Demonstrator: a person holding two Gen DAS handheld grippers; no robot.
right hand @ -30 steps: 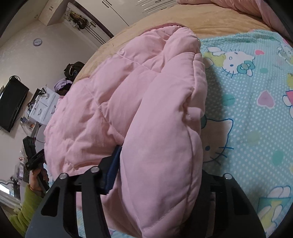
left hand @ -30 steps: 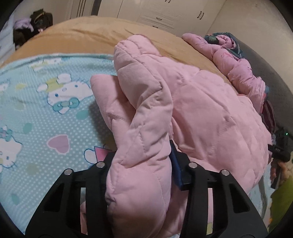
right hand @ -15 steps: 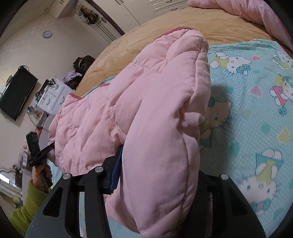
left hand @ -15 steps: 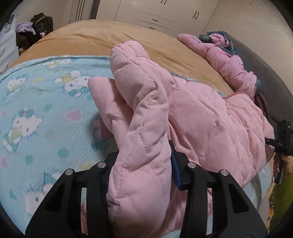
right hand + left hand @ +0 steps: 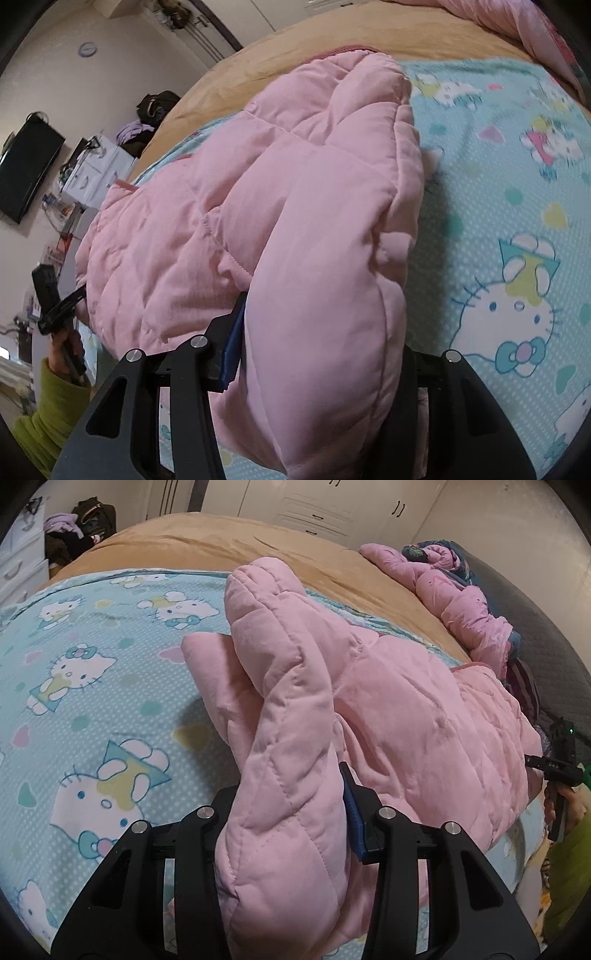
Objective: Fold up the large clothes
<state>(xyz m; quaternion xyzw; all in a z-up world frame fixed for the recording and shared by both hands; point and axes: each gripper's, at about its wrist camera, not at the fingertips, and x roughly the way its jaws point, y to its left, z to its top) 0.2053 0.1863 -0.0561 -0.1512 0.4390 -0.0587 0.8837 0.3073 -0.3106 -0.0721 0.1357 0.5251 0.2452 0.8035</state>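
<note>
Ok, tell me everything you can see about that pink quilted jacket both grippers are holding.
The pink quilted jacket is puffy, soft-looking fabric stitched in diamond panels, with a darker pink trim along one edge. It is bunched and partly folded over itself, lying on the cartoon-cat blanket. The left gripper is shut on a thick fold at one end, the right gripper on another, both folds lifted off the blanket.

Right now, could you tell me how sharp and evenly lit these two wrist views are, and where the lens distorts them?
Left wrist view: the pink quilted jacket is sharp under soft indoor light, casting a shadow on the cartoon-cat sheet; the bed bulges and the corners are black. Right wrist view: the same bending, with slight blur on the sheet's far prints.
</note>
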